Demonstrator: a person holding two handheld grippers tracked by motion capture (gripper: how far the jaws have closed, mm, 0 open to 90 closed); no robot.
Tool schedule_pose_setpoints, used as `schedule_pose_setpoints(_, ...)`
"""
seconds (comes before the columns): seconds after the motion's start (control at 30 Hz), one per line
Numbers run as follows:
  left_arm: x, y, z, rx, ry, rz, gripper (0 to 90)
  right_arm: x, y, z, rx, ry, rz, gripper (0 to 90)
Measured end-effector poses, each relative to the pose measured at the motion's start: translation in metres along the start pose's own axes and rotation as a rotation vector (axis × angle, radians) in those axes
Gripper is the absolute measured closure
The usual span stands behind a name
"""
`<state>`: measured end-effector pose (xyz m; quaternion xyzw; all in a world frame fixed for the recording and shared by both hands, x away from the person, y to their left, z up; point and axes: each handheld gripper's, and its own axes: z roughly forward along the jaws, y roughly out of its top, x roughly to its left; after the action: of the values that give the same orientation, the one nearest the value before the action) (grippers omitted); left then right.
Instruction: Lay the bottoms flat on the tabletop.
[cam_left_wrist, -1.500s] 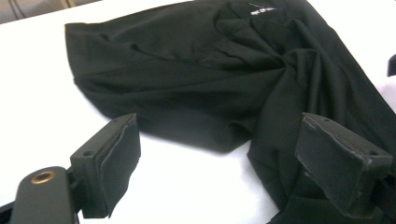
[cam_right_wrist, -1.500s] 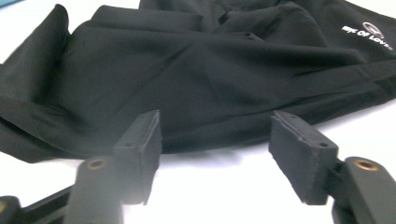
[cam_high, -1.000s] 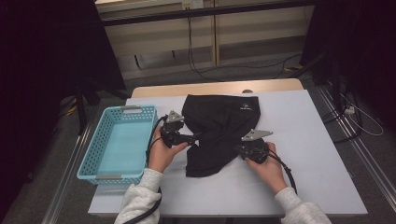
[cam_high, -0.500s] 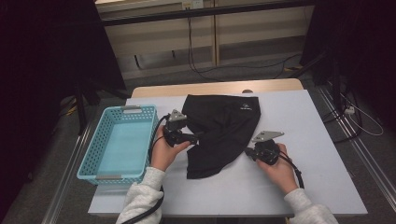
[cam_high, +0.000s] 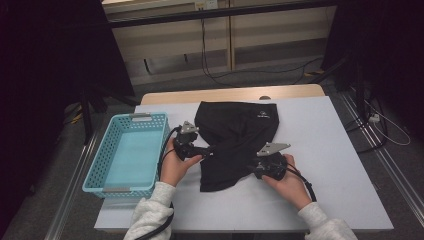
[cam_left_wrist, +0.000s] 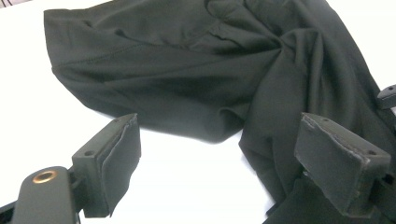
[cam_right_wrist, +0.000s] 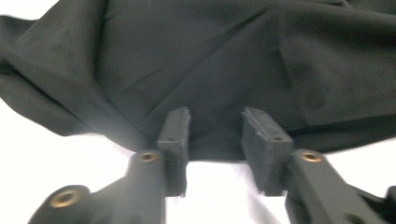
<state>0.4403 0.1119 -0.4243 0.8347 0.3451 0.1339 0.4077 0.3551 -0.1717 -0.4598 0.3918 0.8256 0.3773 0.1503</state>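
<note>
A black garment (cam_high: 235, 135) lies crumpled in the middle of the white table (cam_high: 330, 150). My left gripper (cam_high: 207, 150) rests at its left edge with the jaws wide apart. In the left gripper view (cam_left_wrist: 219, 128) a fold of the cloth (cam_left_wrist: 187, 70) lies past the jaws and under the right one. My right gripper (cam_high: 252, 167) sits at the garment's lower right edge. Its jaws (cam_right_wrist: 216, 116) have just been opening. A narrow gap shows between the pads, and the cloth's hem (cam_right_wrist: 210, 60) lies at their tips without being pinched.
A light blue plastic basket (cam_high: 95, 170) stands at the table's left side, close to my left hand. White tabletop runs to the right of the garment and along the front edge. Beyond the table's far edge are dark floor and cables.
The right hand drifted a little to the right, then came back toward the garment's edge. The left hand has kept still.
</note>
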Motion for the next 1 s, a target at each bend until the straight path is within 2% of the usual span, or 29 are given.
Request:
schedule_pose_setpoints(0.07,-0.001,0.0,0.0,-0.001,0.001,0.009,15.0,-0.003,0.0,0.001,-0.009,0.016,0.018,88.4)
schedule_pose_setpoints(0.1,-0.002,0.0,-0.001,-0.008,-0.003,0.0,15.0,-0.005,0.0,0.002,-0.009,0.035,0.032,90.0)
schedule_pose_setpoints(0.23,-0.001,0.002,-0.006,-0.022,0.009,0.007,15.0,-0.008,-0.001,0.002,-0.015,0.057,0.045,90.0)
schedule_pose_setpoints(0.37,-0.002,0.006,-0.009,-0.039,0.009,0.001,15.0,-0.009,-0.003,-0.005,0.005,0.046,0.036,90.0)
schedule_pose_setpoints(0.43,-0.003,0.006,-0.008,-0.04,0.005,0.013,15.0,-0.011,-0.006,-0.011,0.014,0.047,0.033,90.0)
schedule_pose_setpoints(0.5,-0.002,0.005,-0.008,-0.03,0.002,0.014,15.0,-0.014,-0.01,-0.017,0.023,0.024,0.036,90.0)
schedule_pose_setpoints(0.6,-0.001,0.005,-0.01,-0.037,0.009,0.006,15.1,-0.021,-0.016,-0.028,0.032,0.019,0.055,90.0)
schedule_pose_setpoints(0.63,0.0,0.005,-0.011,-0.036,0.011,0.015,15.1,-0.023,-0.018,-0.031,0.03,0.017,0.06,90.0)
schedule_pose_setpoints(0.73,-0.001,0.006,-0.013,-0.049,0.007,0.006,15.1,-0.029,-0.023,-0.039,0.018,0.016,0.082,90.0)
schedule_pose_setpoints(1.0,-0.006,0.006,-0.012,-0.048,-0.009,0.007,15.1,-0.04,-0.033,-0.055,0.047,-0.025,0.075,90.0)
